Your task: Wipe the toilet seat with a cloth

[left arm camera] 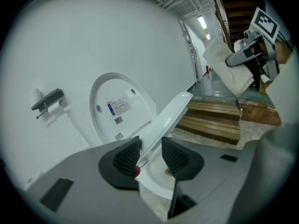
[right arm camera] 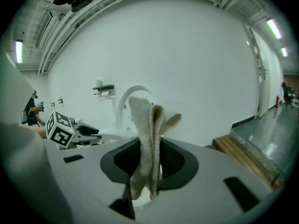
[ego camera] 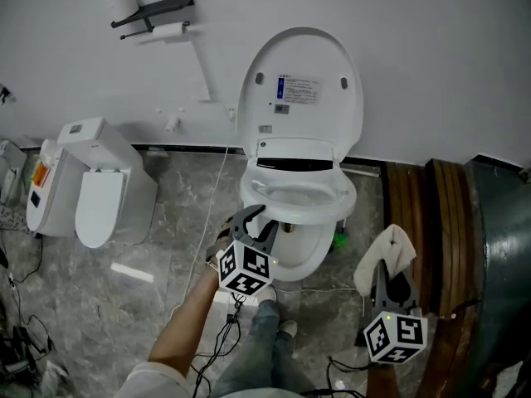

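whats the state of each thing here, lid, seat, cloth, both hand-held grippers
toilet lid: raised, leaning back towards the wall
toilet seat: tilted partway up, front edge between the left jaws
cloth: folded, held clear of the toilet
left hand-held gripper: shut on the toilet seat
right hand-held gripper: shut on the cloth

Terry cloth [right arm camera: 147,134] rough; toilet seat [ego camera: 344,196] glossy, probably plastic

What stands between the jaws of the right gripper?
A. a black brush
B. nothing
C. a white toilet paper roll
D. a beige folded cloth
D: the jaws of the right gripper press on the beige folded cloth, which sticks up between them.
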`<move>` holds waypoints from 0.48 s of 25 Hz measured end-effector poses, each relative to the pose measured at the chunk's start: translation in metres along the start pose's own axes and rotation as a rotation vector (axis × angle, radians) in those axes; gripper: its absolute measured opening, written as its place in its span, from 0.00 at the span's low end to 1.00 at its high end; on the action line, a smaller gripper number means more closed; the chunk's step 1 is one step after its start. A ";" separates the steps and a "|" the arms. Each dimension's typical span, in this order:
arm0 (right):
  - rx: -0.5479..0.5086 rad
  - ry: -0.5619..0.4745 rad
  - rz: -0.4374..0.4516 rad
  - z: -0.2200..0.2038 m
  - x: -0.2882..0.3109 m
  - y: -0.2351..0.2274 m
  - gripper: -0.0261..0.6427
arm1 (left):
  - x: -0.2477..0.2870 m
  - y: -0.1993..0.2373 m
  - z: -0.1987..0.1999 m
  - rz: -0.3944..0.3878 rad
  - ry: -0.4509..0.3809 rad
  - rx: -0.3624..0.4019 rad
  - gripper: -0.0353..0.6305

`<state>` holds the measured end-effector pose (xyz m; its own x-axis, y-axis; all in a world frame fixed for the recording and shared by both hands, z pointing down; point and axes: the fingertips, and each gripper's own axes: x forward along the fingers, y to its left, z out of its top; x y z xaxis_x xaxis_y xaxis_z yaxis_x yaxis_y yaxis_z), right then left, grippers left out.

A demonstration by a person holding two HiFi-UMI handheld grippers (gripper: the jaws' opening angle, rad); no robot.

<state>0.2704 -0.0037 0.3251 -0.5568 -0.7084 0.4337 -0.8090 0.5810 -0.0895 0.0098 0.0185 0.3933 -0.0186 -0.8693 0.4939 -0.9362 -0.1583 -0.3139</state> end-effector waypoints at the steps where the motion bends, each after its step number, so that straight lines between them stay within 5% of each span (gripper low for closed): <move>1: -0.001 0.002 0.001 -0.002 -0.001 0.000 0.18 | -0.001 -0.002 -0.003 0.002 0.000 0.002 0.28; 12: 0.017 0.033 -0.021 -0.036 -0.015 -0.002 0.18 | -0.009 -0.028 -0.030 0.042 -0.034 0.023 0.28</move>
<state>0.2876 0.0200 0.3512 -0.5338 -0.7065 0.4648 -0.8234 0.5595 -0.0952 0.0259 0.0449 0.4226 -0.0451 -0.8908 0.4521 -0.9263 -0.1321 -0.3528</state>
